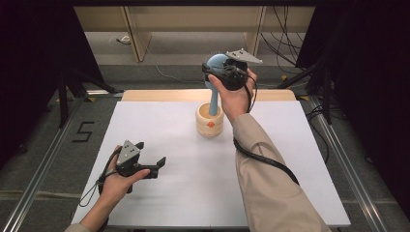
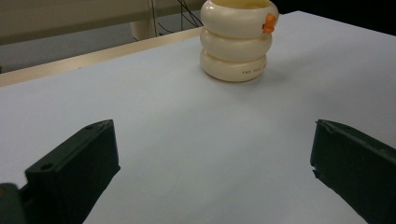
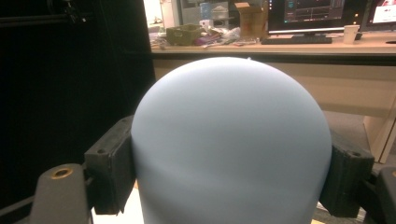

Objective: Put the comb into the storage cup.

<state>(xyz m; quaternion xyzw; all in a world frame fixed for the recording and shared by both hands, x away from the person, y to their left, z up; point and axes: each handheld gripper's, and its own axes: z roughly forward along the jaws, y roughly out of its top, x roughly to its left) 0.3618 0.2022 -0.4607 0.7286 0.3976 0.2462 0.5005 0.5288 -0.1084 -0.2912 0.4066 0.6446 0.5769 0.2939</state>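
We clench our right claw (image 1: 216,72) on the brush (image 1: 213,77) head, keeping its handle inside the cup (image 1: 210,122); our left claw (image 1: 153,163) rests released.

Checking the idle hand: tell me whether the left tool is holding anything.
No: the left tool stands open over the bare white table, apart from the cream ribbed ceramic cup.

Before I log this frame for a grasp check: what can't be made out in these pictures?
- Blue brush bristles: high view, mostly hidden behind its head and the right gripper.
- Brush handle's lower end: high view, hidden inside the cream holder.
- Holder's small print: left gripper view, too small to read.
- Holder's rim: left gripper view, cut off by the top edge.
- Brush handle: right gripper view, hidden by the head.
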